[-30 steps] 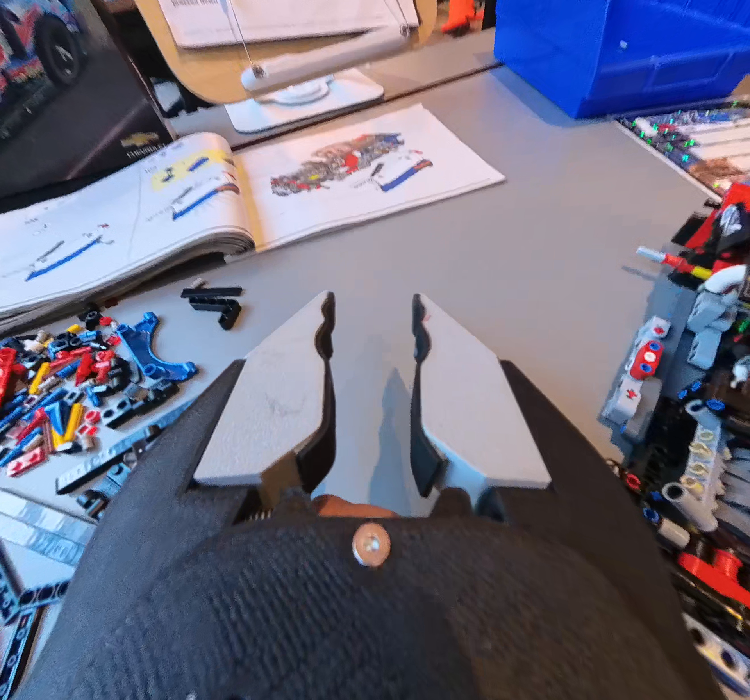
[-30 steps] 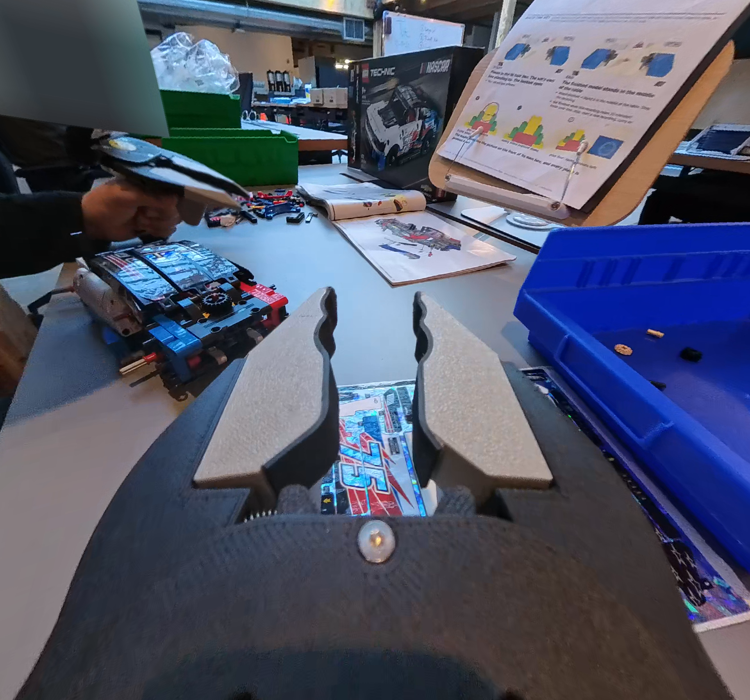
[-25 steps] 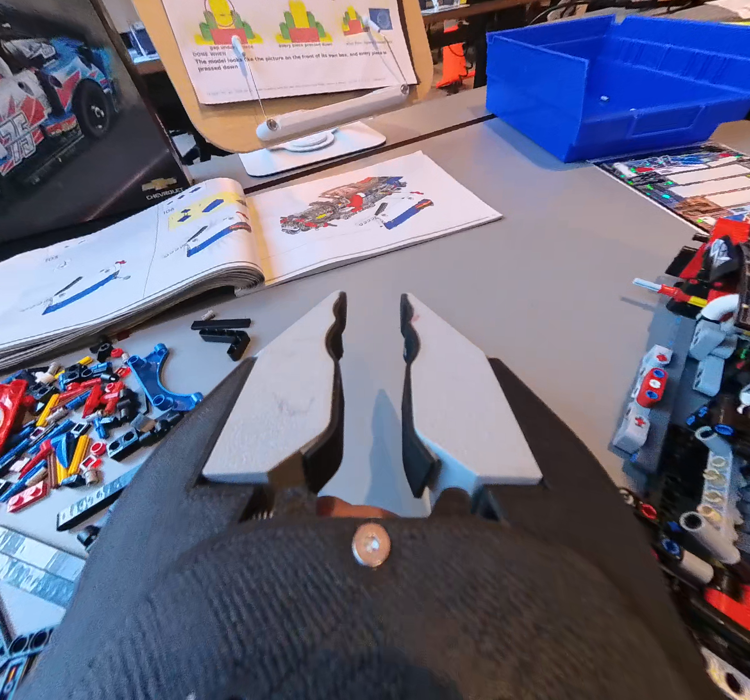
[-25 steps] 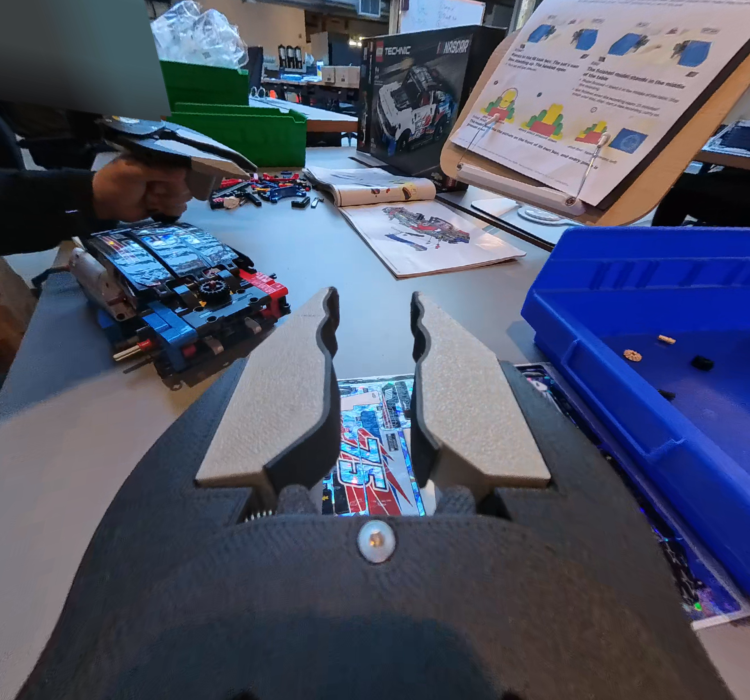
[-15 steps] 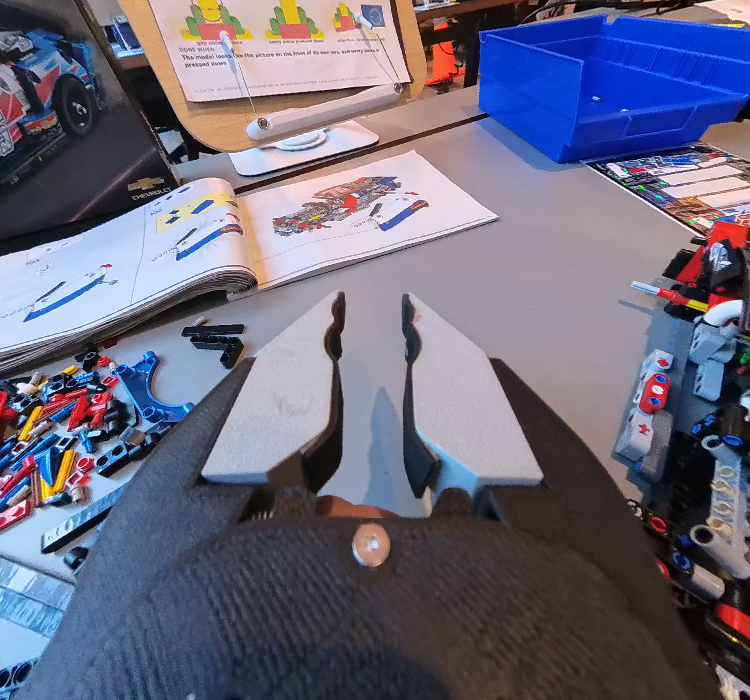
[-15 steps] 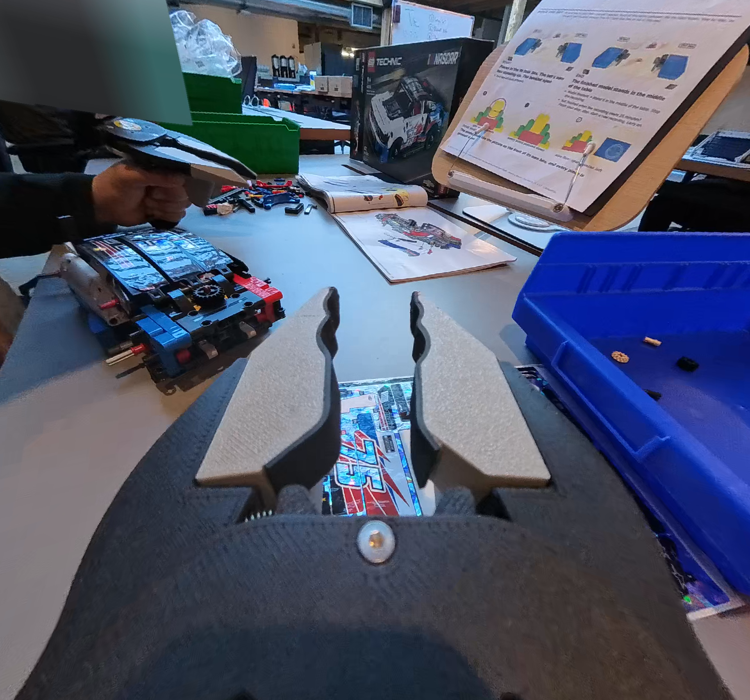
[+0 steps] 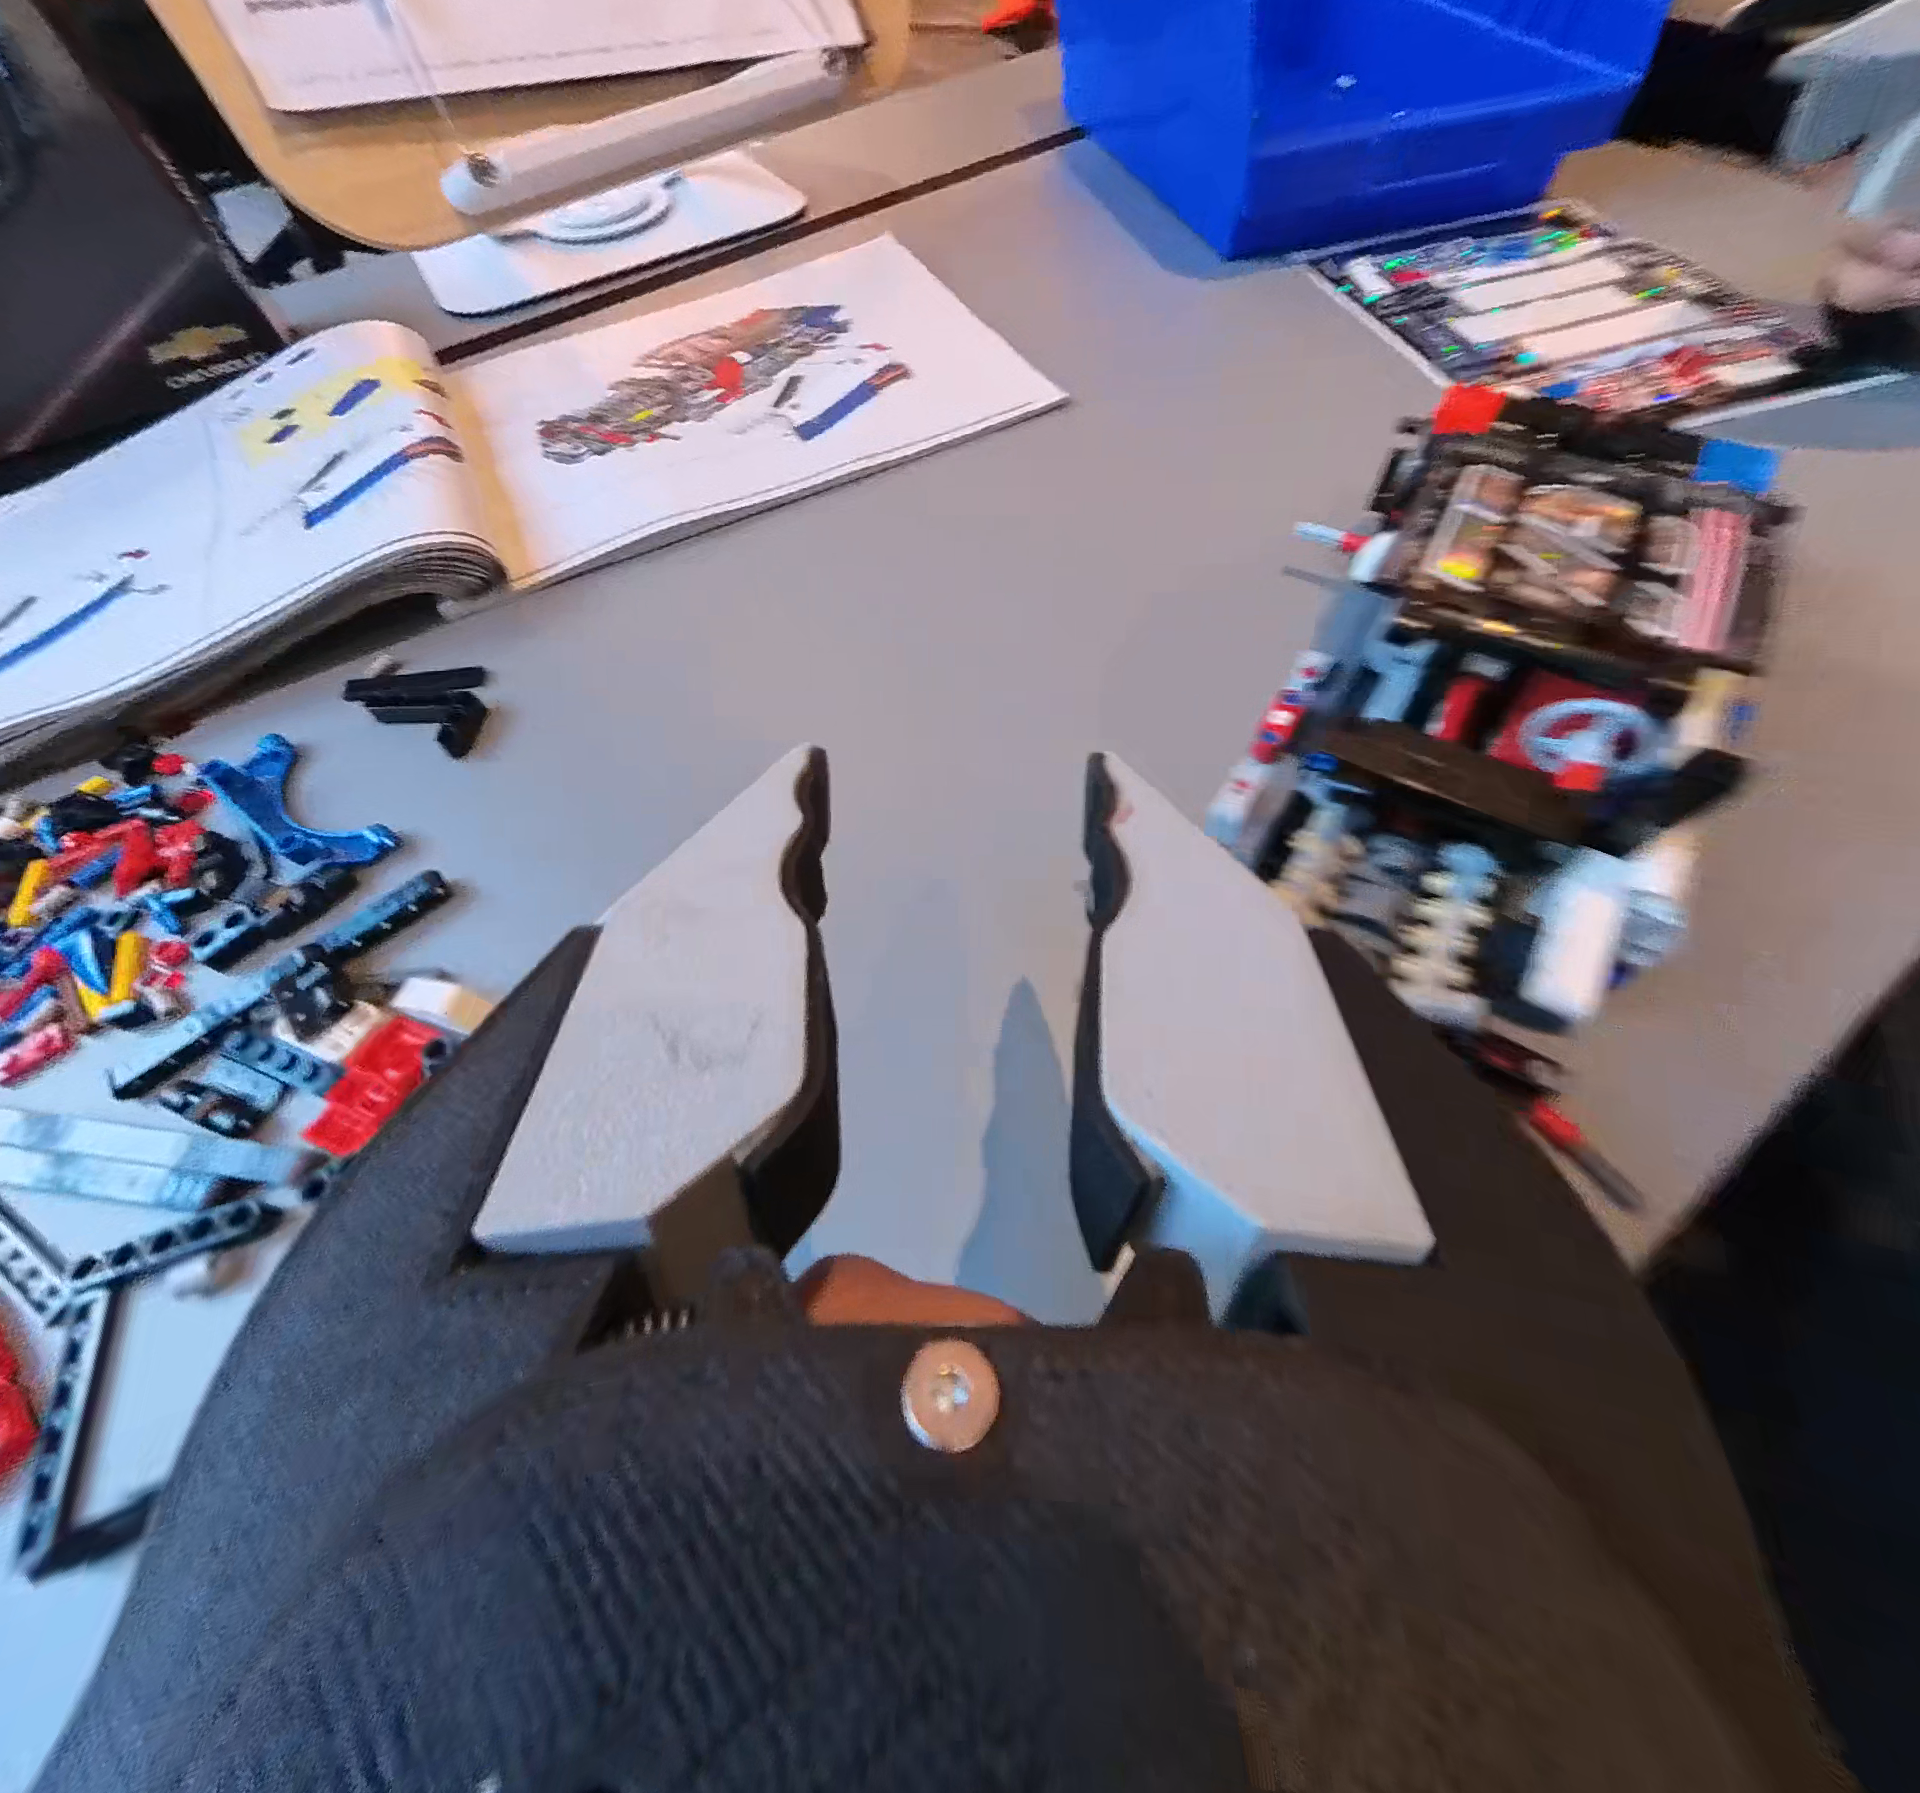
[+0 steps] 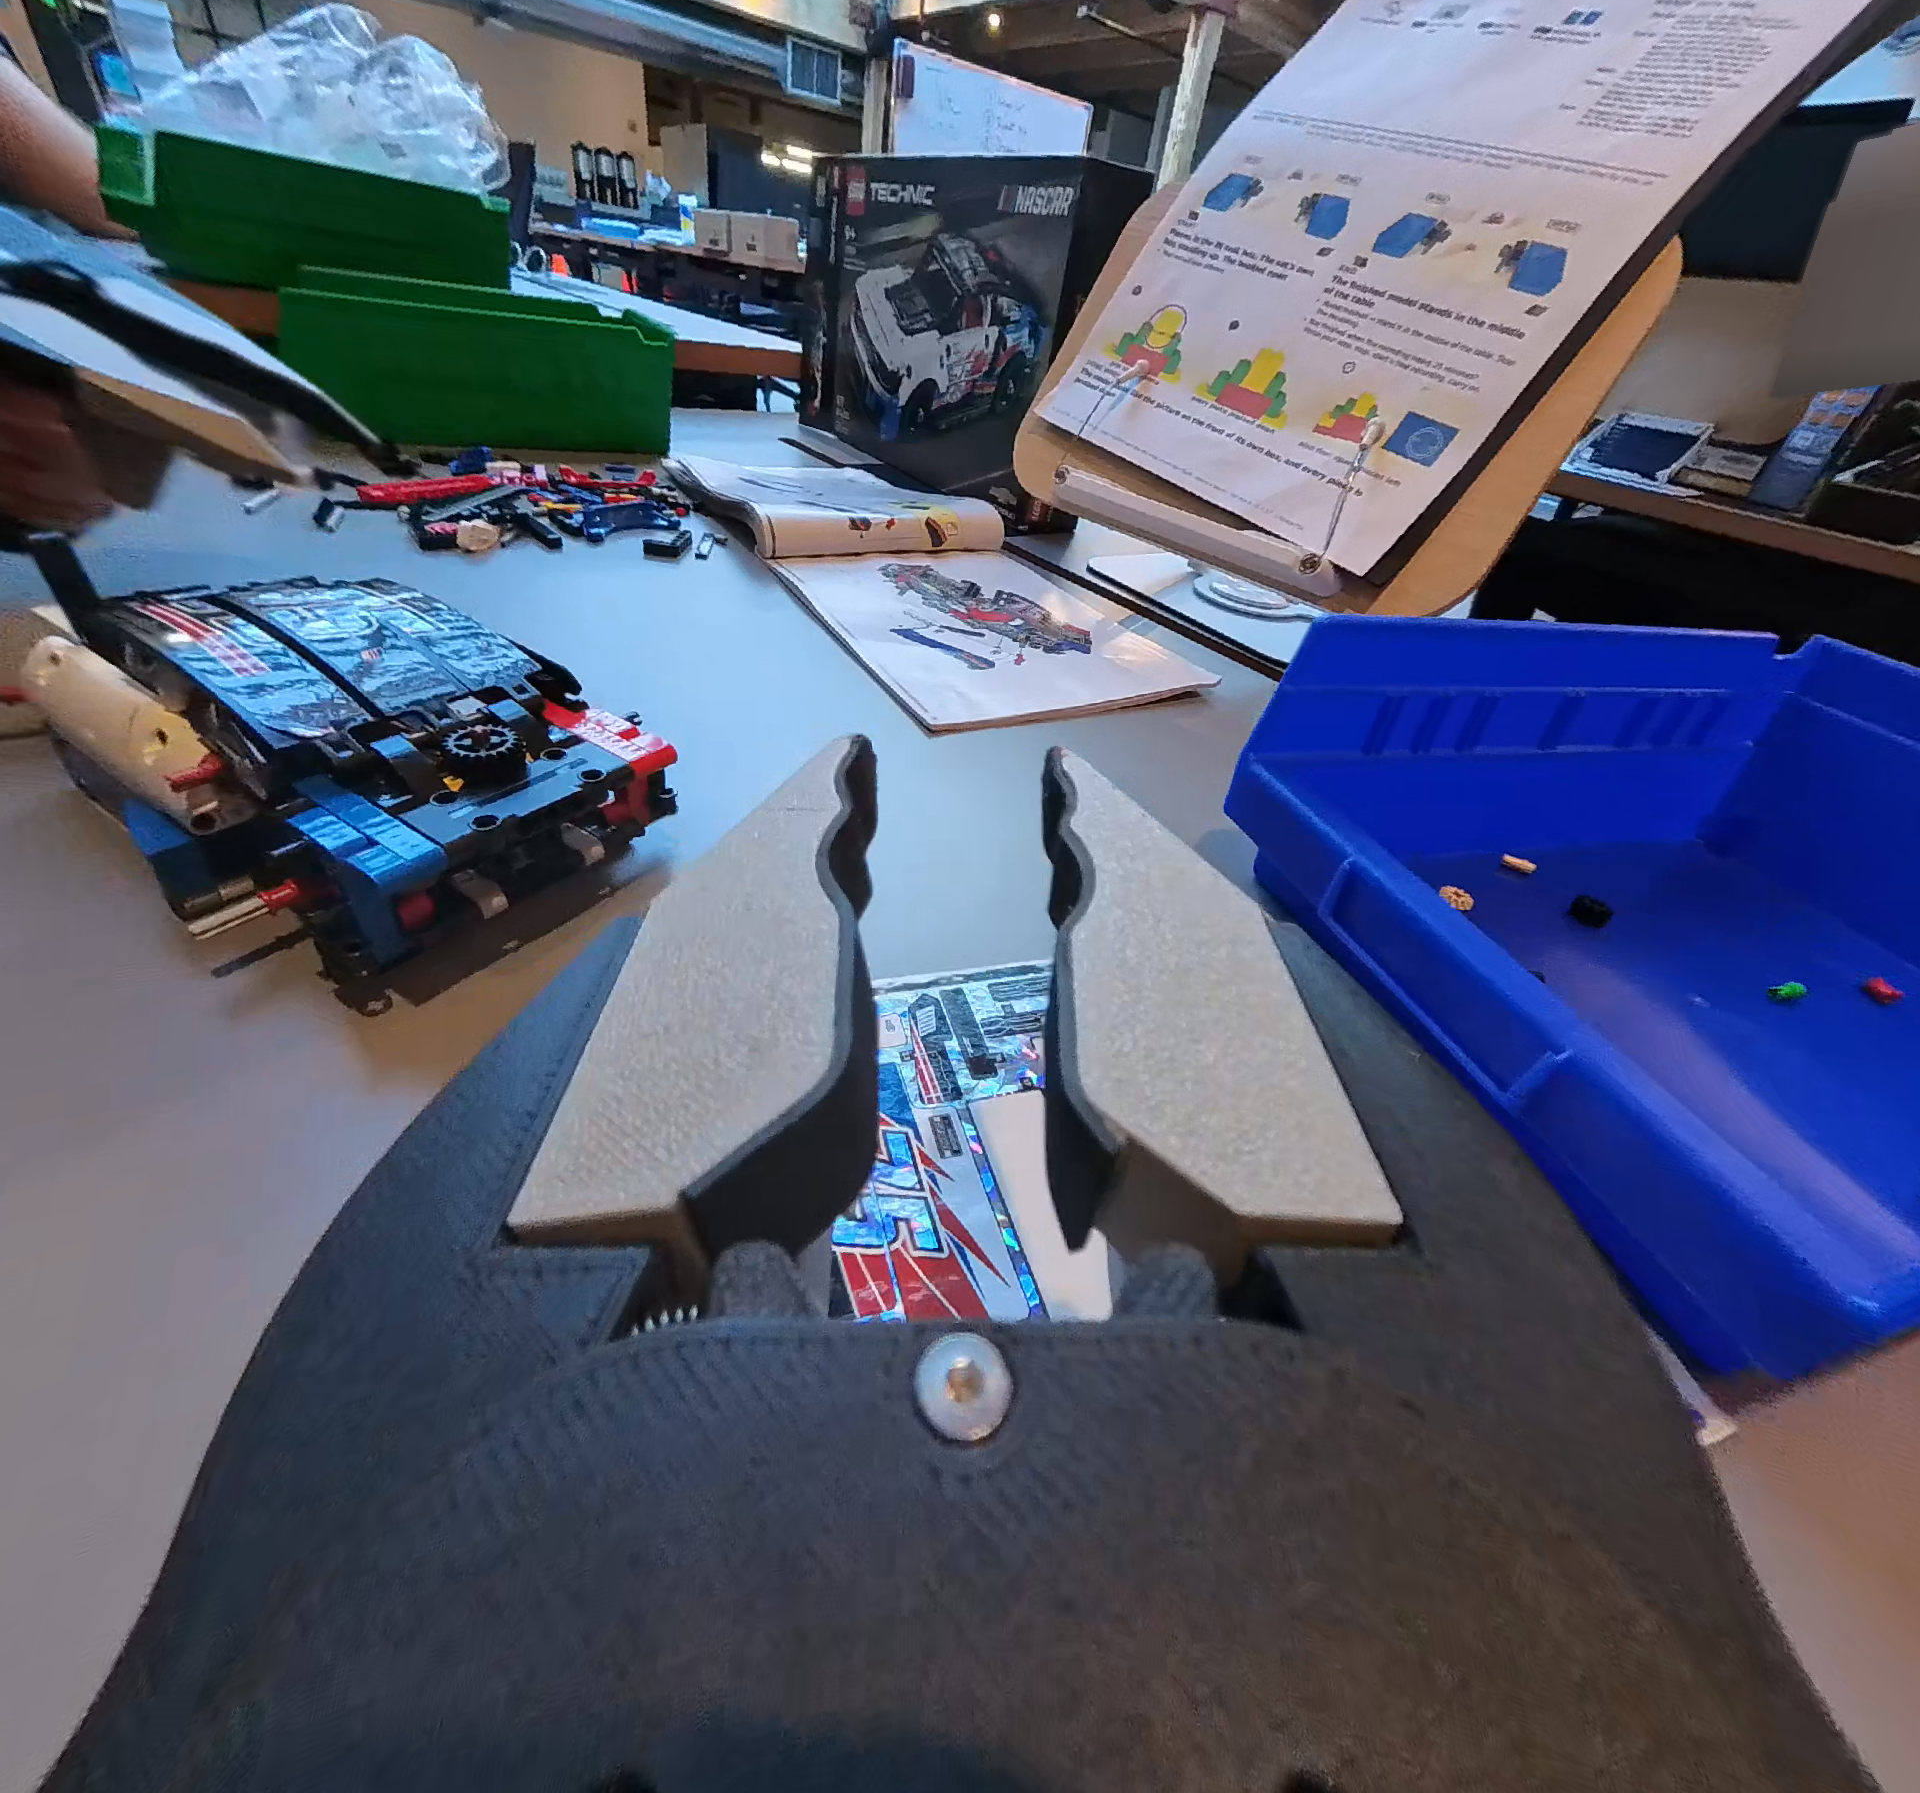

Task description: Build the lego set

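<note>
Left wrist view: your left gripper (image 7: 951, 787) hangs over bare grey table (image 7: 935, 600), jaws set wide, nothing between them. The half-built car (image 7: 1538, 704) sits to the right of the claw, just beside it; its body panels and stickers are on, but exposed beams, pins and a gear show at its end, and no wheels are visible. To the claw's left lies the pile of loose pieces (image 7: 156, 891), plentiful, so much assembly is judged to remain. Ahead of the claw the instruction booklet (image 7: 623, 434) lies open, many pages already turned.

Right wrist view: your right gripper (image 8: 951, 787) is empty, jaws moderately apart, above the sticker sheet (image 8: 935, 1120). The blue bin (image 8: 1351, 870) to its right holds only a few small bits.

Judgement: mid-to-late build; next piece not yet picked.
</note>
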Action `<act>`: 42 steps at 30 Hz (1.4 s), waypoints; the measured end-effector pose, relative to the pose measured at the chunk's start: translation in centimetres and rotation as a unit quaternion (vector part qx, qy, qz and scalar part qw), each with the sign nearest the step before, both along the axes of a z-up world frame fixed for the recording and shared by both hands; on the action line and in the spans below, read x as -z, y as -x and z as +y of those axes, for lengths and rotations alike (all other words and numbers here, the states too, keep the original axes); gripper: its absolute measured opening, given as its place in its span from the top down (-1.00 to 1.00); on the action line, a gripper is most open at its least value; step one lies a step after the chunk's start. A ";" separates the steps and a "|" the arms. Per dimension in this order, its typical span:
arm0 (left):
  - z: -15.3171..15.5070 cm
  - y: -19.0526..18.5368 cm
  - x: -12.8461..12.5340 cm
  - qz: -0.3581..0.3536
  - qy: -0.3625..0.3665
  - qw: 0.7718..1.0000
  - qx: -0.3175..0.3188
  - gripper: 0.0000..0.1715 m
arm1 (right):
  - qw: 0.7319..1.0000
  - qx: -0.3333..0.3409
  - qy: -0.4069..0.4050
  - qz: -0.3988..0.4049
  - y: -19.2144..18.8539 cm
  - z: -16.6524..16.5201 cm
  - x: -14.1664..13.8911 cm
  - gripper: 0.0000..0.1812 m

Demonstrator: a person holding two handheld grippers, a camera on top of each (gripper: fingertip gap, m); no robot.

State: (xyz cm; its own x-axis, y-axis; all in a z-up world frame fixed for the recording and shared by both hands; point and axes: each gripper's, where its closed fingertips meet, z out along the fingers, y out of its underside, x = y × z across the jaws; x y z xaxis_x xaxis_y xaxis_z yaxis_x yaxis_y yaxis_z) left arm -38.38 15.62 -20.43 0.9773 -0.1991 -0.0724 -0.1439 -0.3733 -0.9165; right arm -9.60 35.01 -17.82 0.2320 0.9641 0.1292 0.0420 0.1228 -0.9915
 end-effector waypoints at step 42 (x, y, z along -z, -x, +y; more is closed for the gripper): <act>-5.1 -9.6 1.8 0.001 0.065 0.988 0.143 0.49 | 0.897 -0.261 -0.148 -0.326 17.2 -24.1 2.1 0.76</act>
State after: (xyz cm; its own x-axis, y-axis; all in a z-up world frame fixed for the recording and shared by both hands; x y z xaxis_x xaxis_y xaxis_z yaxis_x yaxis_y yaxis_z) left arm -28.73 10.47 -22.20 0.8800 -0.4740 -0.0309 -0.2629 -0.4317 -0.8629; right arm -26.79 10.91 -19.94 -0.4578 0.8211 0.3410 0.4611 0.5472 -0.6986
